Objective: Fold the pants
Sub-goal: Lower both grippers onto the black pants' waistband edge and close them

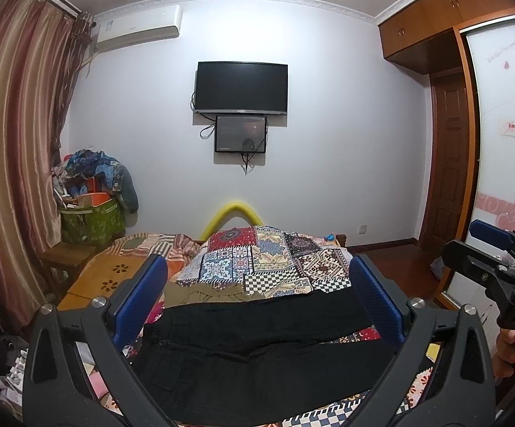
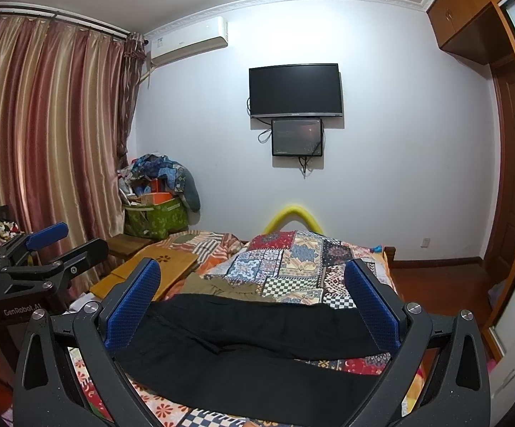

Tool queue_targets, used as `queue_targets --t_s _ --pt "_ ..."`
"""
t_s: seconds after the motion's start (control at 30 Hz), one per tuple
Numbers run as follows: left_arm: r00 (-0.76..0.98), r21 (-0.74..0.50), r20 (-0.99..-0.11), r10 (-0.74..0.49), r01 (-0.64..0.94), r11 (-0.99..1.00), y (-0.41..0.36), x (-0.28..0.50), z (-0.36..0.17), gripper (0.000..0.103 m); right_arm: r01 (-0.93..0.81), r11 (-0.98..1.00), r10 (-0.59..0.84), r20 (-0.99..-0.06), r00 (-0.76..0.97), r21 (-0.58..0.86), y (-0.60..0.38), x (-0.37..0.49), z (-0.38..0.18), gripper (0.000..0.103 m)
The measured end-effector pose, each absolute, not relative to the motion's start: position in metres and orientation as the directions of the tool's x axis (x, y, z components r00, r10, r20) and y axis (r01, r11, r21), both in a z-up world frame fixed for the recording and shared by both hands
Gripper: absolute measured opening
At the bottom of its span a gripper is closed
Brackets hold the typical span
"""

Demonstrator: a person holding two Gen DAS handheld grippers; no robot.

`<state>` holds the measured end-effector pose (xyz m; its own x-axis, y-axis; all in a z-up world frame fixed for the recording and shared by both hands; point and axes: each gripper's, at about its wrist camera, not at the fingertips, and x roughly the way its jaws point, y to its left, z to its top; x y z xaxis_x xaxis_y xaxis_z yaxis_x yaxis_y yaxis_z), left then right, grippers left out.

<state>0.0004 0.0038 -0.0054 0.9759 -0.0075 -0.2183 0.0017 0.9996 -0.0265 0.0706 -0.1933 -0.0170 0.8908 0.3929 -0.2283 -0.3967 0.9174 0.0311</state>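
Black pants lie spread across the bed, both legs side by side and running left to right, with a cargo pocket at the lower left. In the right wrist view the same pants fill the space below the fingers. My left gripper hovers over them, open, with nothing between its blue pads. My right gripper is also open and empty above the pants. Each gripper shows in the other's view: the right gripper at the far right, the left gripper at the left.
An olive garment lies bunched just beyond the pants, against a patchwork quilt. A wooden board rests on the bed's left side. A green bag piled with cloth stands in the corner by the curtain; a wardrobe is on the right.
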Motion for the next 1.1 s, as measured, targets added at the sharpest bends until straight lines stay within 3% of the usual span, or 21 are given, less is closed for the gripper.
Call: queue_targets --t_s 0.43,1.1 --pt "0.926 -0.001 -0.374 0.056 -0.061 0.998 0.03 0.082 -0.044 0.103 -0.331 0.943 0.32 -0.312 0.894 0.018 -0.211 0.123 -0.049 0.103" --pt "0.716 0.066 -0.675 0.181 -0.186 0.98 0.153 0.282 -0.187 0.103 -0.172 0.984 0.105 -0.602 0.792 -0.054 -0.294 0.278 -0.149 0.102"
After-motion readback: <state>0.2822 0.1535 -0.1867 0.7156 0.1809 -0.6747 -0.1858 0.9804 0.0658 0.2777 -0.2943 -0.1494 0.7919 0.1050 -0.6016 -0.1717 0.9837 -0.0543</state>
